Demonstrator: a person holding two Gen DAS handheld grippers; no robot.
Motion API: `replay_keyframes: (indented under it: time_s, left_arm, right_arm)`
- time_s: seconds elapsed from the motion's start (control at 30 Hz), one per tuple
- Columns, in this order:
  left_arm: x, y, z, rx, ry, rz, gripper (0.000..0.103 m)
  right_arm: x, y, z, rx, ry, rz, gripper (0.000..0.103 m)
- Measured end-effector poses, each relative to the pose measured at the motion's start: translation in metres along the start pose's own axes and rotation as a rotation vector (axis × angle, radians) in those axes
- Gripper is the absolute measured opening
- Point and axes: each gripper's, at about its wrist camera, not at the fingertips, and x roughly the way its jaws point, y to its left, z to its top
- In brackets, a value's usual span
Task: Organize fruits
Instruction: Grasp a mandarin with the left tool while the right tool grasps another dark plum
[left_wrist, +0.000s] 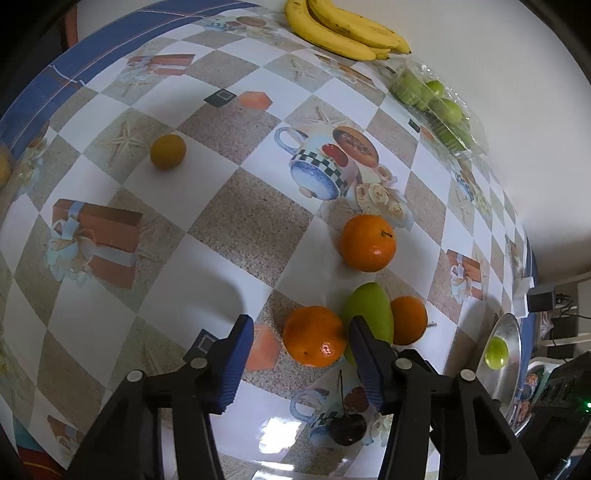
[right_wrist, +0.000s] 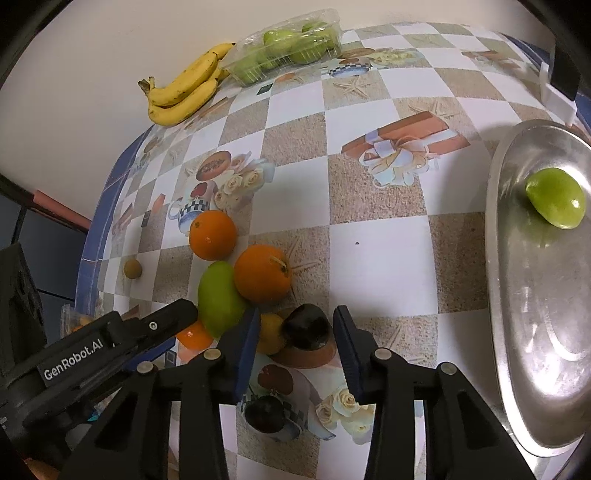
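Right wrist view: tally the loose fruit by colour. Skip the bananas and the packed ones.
Orange: 3, the oranges
Green: 2, the mango and the green fruit on the tray
Dark: 2, the dark fruits
Yellow to tan: 2, the lemon and the small fruit
Total: 9

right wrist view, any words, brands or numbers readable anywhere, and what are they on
"GenRobot.AI": white letters on the black body of the left gripper, seen at lower left.
The tablecloth carries only pictures (mugs, gift boxes, roses), no words.
The pack of green fruit shows no label that can be read.
The left wrist view shows no readable text.
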Motion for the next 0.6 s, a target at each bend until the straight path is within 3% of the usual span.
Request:
replay_keyframes:
  time_s: [0.23,0.6]
  left_arm:
    - [-0.0042,0.0033,-0.0002,-0.014,-0.015,0.002,0.054]
    - [0.0008,0.0013,-0.0009,-0.026,0.015,-0.026,0.051]
  right_arm:
    - [-0.001,-0.0054,-0.0002,0.028,0.002,0.005,0.027]
    - [-0.0094,-0.0078,-0.0001,0.039,-0.003,0.032,0.026]
